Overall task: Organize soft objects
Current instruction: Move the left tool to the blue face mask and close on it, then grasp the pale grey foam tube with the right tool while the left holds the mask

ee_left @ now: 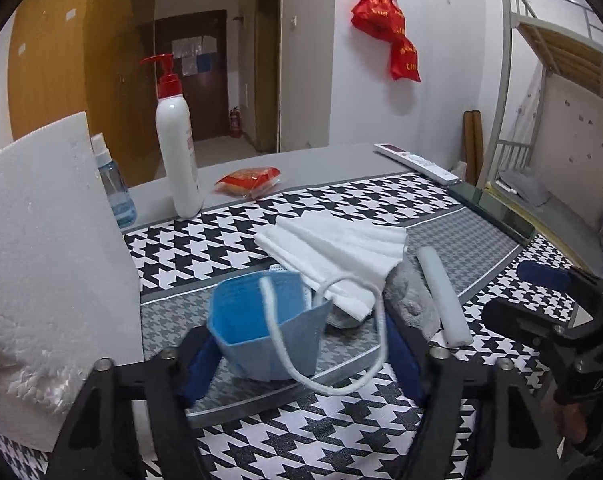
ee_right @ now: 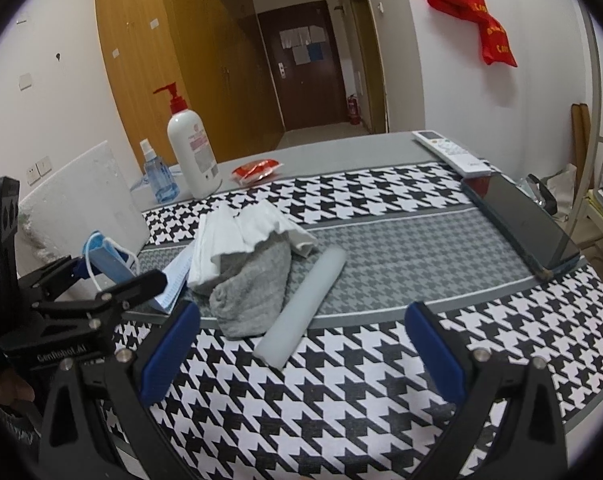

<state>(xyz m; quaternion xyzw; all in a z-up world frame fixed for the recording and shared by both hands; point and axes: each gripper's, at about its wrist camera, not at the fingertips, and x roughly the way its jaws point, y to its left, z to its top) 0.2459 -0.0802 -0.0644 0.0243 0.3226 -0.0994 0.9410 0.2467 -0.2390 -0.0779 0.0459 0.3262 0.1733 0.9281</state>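
A blue face mask [ee_left: 261, 320] stands bent into a cup between the fingers of my left gripper [ee_left: 301, 364]. Its left edge meets the left pad, a gap shows on the right, and its white ear loop [ee_left: 377, 320] hangs toward the right finger. Behind it lie a folded white cloth [ee_left: 337, 252], a grey cloth [ee_left: 413, 304] and a pale grey roll [ee_left: 441, 296]. My right gripper [ee_right: 301, 352] is open, with the near end of the roll [ee_right: 301, 308] between its fingers and untouched. The left gripper [ee_right: 109, 276] with the mask [ee_right: 105, 256] shows at the left.
A white foam board [ee_left: 41, 260] stands close on the left. At the back are a pump bottle [ee_left: 177, 152], a spray bottle [ee_left: 115, 188], a red packet [ee_left: 247, 180] and a remote [ee_left: 417, 162]. A dark phone [ee_right: 517, 224] lies at the right edge of the houndstooth cloth [ee_right: 341, 420].
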